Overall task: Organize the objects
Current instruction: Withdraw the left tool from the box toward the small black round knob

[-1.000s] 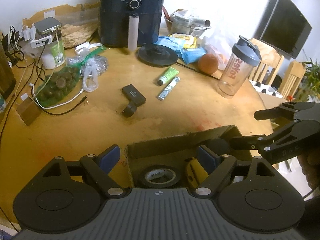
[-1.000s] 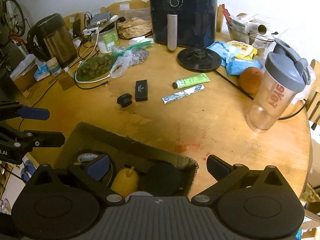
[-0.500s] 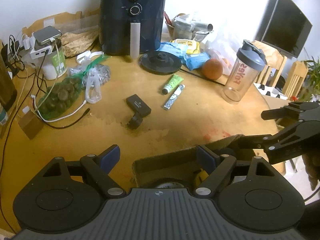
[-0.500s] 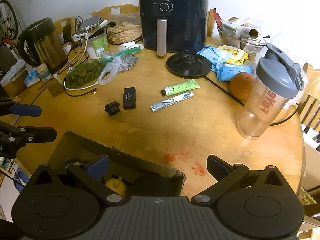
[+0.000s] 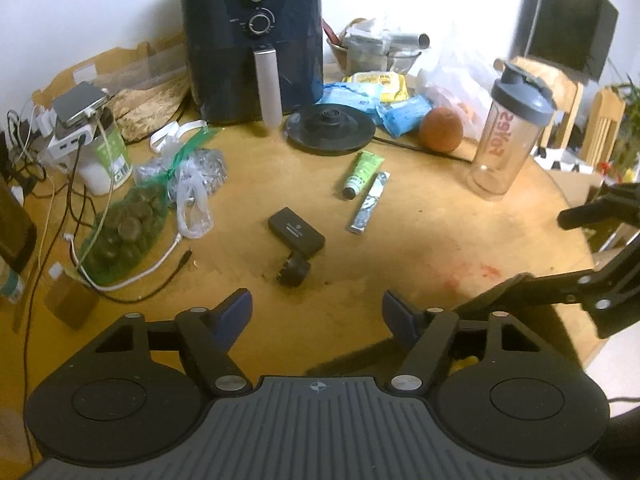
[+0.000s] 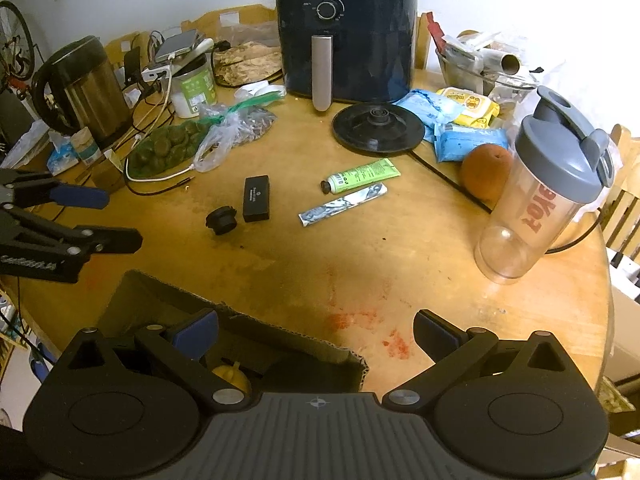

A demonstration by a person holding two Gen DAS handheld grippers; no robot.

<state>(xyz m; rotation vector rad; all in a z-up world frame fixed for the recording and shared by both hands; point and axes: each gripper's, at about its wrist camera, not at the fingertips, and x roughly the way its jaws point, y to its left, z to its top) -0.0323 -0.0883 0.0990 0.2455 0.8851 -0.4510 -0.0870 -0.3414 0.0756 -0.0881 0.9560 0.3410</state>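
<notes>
While the left gripper (image 5: 316, 312) hangs over bare table (image 5: 420, 240), jaws apart, just been closing, nothing between them, the right gripper (image 6: 316, 330) stands wide and empty above the cardboard box (image 6: 160, 300) at the table's near edge. Black case (image 5: 296, 233), round cap (image 5: 294, 272), green tube (image 5: 362, 173) and foil sachet (image 5: 369, 202) lie mid-table.

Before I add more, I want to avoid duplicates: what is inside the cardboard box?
In the cardboard box, only a yellow object peeks out. The right gripper and the box wall cover the rest.
</notes>
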